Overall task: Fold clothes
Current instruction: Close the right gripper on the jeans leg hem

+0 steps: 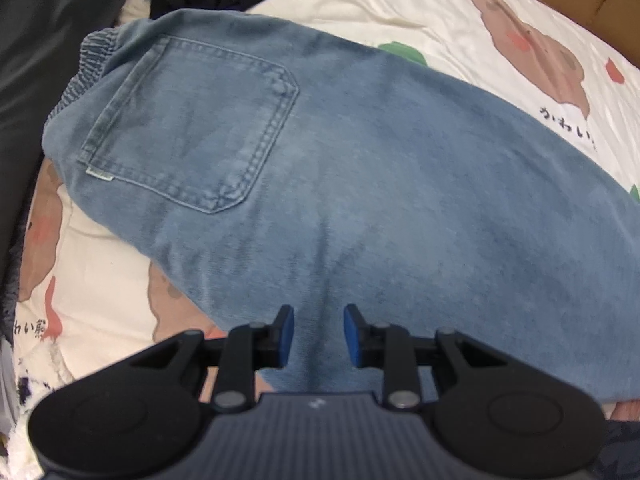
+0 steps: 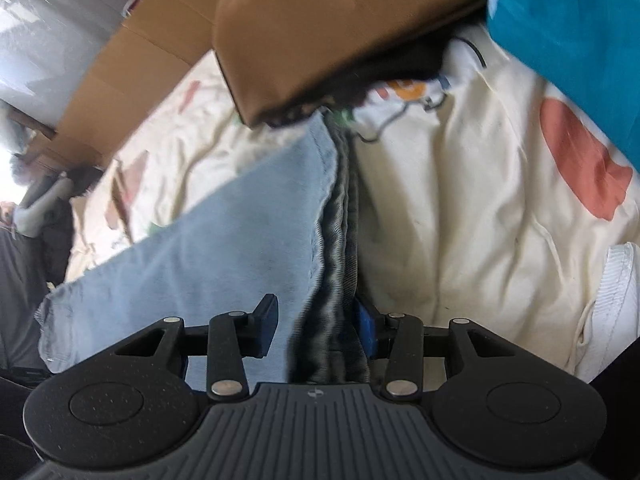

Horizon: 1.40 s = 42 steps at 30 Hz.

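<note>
A pair of light blue denim jeans (image 1: 360, 184) lies flat on a cream bed sheet printed with brown cartoon animals and red spots (image 1: 500, 40). In the left wrist view its long axis runs diagonally, from the gathered elastic waistband (image 1: 86, 68) at upper left, well beyond the claw, toward the leg fabric at lower right. A stitched square back pocket (image 1: 192, 124) faces up, just ahead and left of the left gripper (image 1: 319, 334). That gripper hangs directly over the denim with its blue pads (image 1: 288, 334) apart, a soft ridge of cloth showing between them; whether they pinch it cannot be told.

In the right wrist view the jeans' folded edge (image 2: 332, 220) runs straight ahead from the right gripper (image 2: 318, 326). Its jaws stand apart with the layered grey-blue hem between them, lying against the right-hand pad (image 2: 368, 330) and clear of the left one.

Ahead of this claw sit a brown folded garment (image 2: 320, 40) and a teal cloth (image 2: 572, 40), at upper right. Brown cardboard boxes (image 2: 120, 80) border the sheet at upper left.
</note>
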### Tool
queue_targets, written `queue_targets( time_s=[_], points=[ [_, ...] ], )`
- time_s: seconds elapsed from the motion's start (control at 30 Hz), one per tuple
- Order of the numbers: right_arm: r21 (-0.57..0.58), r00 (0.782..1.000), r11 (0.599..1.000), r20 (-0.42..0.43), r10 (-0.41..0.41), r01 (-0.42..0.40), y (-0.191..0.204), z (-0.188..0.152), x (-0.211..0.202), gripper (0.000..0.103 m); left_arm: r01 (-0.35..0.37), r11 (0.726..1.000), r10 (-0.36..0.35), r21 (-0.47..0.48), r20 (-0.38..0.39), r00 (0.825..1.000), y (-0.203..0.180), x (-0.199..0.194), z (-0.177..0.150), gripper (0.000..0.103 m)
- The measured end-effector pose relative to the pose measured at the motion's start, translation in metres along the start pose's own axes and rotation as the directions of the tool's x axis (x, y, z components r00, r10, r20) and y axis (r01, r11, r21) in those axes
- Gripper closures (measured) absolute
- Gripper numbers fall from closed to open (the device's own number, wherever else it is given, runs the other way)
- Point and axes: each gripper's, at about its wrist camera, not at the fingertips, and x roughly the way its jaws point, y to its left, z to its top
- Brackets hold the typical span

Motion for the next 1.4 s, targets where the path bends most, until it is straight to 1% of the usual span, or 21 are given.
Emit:
queue_targets(
  time_s=[0.07,0.17,0.3,0.43,0.63,0.8,0.87,0.97,1.03,1.07,1.1,1.17,1.3,1.4],
  points=[
    [0.01,1.0,1.0,0.004,0.02,-0.02,0.003,0.002,0.002,0.059,-0.001,1.0,0.001,0.016,0.0,1.0,-0.004,0.0,-0.001,0.074],
    [0.007,1.0,1.0,-0.007,0.007,-0.007,0.002,0.005,0.012,0.059,-0.001,1.0,0.001,0.03,-0.002,1.0,-0.008,0.0,-0.003,0.074],
    [0.017,1.0,1.0,-0.024,0.014,-0.014,-0.004,0.004,0.023,0.059,-0.002,0.999,0.002,0.037,-0.007,1.0,-0.007,0.001,-0.005,0.074],
    [0.041,0.999,0.999,-0.033,-0.004,0.005,-0.017,0.009,0.036,0.059,-0.005,0.999,0.006,0.039,-0.012,1.0,-0.004,0.002,-0.008,0.074],
    [0.083,0.999,0.996,-0.029,0.028,-0.025,-0.034,0.025,0.052,0.058,0.007,1.0,-0.007,0.022,-0.009,1.0,0.002,0.004,-0.011,0.074],
    [0.099,0.991,0.99,-0.081,0.104,-0.096,-0.041,0.041,0.067,0.058,0.019,1.0,-0.019,0.006,-0.001,1.0,0.005,0.006,-0.012,0.073],
    [0.11,0.981,0.984,-0.118,0.154,-0.142,-0.045,0.045,0.073,0.058,0.027,1.0,-0.027,0.0,0.004,1.0,0.006,0.007,-0.013,0.074],
    [0.132,0.966,0.973,-0.149,0.211,-0.192,-0.051,0.051,0.08,0.058,0.037,0.999,-0.037,-0.009,0.008,0.999,0.009,0.008,-0.014,0.074],
    [0.139,0.957,0.967,-0.17,0.234,-0.212,-0.053,0.056,0.083,0.062,0.042,0.999,-0.042,-0.014,0.008,0.999,0.011,0.009,-0.015,0.074],
    [0.123,0.955,0.97,-0.188,0.23,-0.21,-0.052,0.058,0.084,0.073,0.043,0.999,-0.043,-0.017,0.008,0.999,0.012,0.009,-0.016,0.074],
    [0.103,0.952,0.973,-0.209,0.224,-0.206,-0.049,0.06,0.084,0.089,0.046,0.999,-0.045,-0.023,0.01,0.999,0.013,0.009,-0.017,0.074],
    [0.064,0.945,0.977,-0.249,0.211,-0.201,-0.044,0.063,0.084,0.091,0.049,0.998,-0.049,-0.032,0.014,0.999,0.016,0.007,-0.019,0.074],
    [0.047,0.927,0.97,-0.285,0.244,-0.24,-0.039,0.064,0.078,0.09,0.052,0.997,-0.051,-0.052,0.026,0.998,0.025,0.002,-0.021,0.074],
    [0.062,0.926,0.973,-0.299,0.23,-0.222,-0.044,0.062,0.084,0.088,0.047,0.997,-0.046,-0.062,0.028,0.999,0.031,-0.001,-0.021,0.074]
  ],
)
